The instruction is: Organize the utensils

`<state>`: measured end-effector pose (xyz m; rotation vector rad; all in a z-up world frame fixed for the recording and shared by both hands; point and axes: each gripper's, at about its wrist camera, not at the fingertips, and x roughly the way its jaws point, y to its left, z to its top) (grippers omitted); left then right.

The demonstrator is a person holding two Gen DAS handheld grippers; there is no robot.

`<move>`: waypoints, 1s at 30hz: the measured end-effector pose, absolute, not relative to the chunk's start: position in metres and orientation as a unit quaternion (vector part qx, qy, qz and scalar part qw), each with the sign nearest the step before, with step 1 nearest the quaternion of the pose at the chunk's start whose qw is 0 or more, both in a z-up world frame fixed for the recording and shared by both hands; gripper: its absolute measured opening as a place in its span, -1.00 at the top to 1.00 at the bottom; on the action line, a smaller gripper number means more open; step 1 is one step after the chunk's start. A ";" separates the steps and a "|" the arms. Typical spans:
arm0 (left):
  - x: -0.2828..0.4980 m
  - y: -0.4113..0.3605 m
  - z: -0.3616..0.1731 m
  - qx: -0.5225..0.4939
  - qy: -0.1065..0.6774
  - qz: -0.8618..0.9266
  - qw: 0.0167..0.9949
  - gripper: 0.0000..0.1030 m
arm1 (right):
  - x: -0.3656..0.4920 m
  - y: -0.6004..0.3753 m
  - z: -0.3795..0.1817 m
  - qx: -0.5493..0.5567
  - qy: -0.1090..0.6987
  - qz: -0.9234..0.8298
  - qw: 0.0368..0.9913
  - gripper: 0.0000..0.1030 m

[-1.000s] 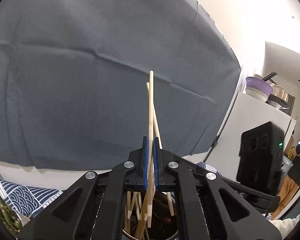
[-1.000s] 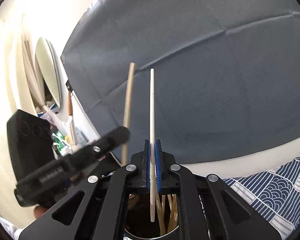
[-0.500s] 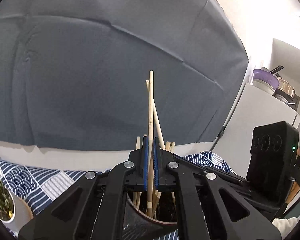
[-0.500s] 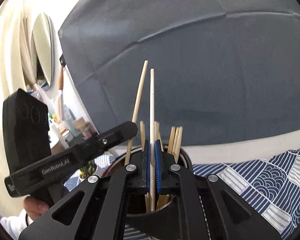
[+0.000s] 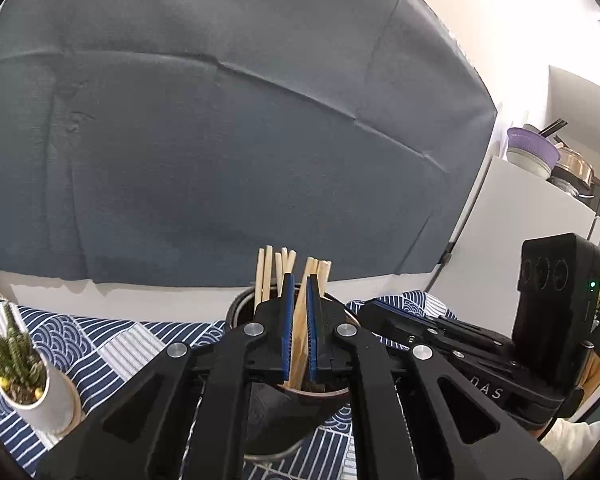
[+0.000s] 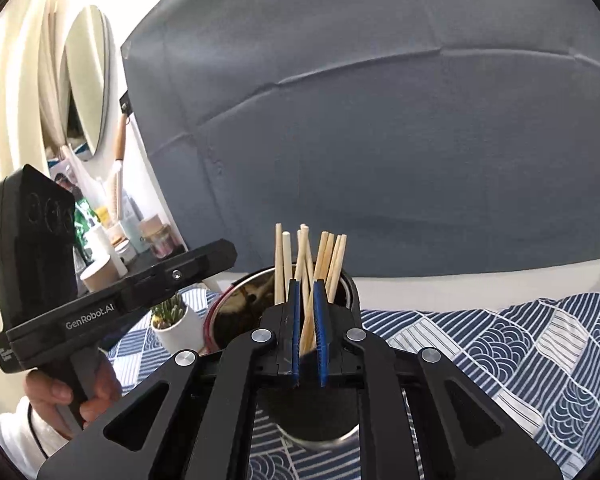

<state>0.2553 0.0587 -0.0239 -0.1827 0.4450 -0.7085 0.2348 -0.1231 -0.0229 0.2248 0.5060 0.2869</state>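
A dark round holder (image 5: 236,312) (image 6: 350,292) stands on the cloth and holds several wooden chopsticks (image 5: 266,272) (image 6: 279,256). My left gripper (image 5: 299,280) hangs right over it, shut on chopsticks whose wood fills the narrow gap between its blue pads. Their tops stand level with the others. My right gripper (image 6: 307,284) is over the same holder from the other side. Its jaws are opening, and a chopstick (image 6: 309,320) leans loose between the pads with gaps on both sides. Each wrist view shows the other gripper's black body beside the holder.
A small plant in a white pot (image 5: 32,392) (image 6: 176,320) stands next to the holder on the blue patterned tablecloth (image 6: 500,340). A grey cloth backdrop (image 5: 220,140) hangs behind. A hand (image 6: 60,392) holds the left gripper's handle. Bottles crowd a shelf (image 6: 140,236).
Both grippers have come down over the holder. The long chopsticks that stood high above the fingertips now reach only as high as the rest. The right pads have parted slightly.
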 end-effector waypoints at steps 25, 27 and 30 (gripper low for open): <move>0.110 0.078 0.021 -0.037 0.249 -0.159 0.955 -0.88 | 0.085 -0.170 0.035 0.067 0.292 0.104 0.949 -0.71; 0.098 0.081 0.017 -0.033 0.268 -0.148 0.951 -0.88 | 0.073 -0.174 0.035 0.066 0.292 0.100 0.949 -0.73; 0.083 0.081 0.012 -0.023 0.302 -0.146 0.942 -0.88 | 0.052 -0.178 0.035 0.054 0.291 0.096 0.950 -0.80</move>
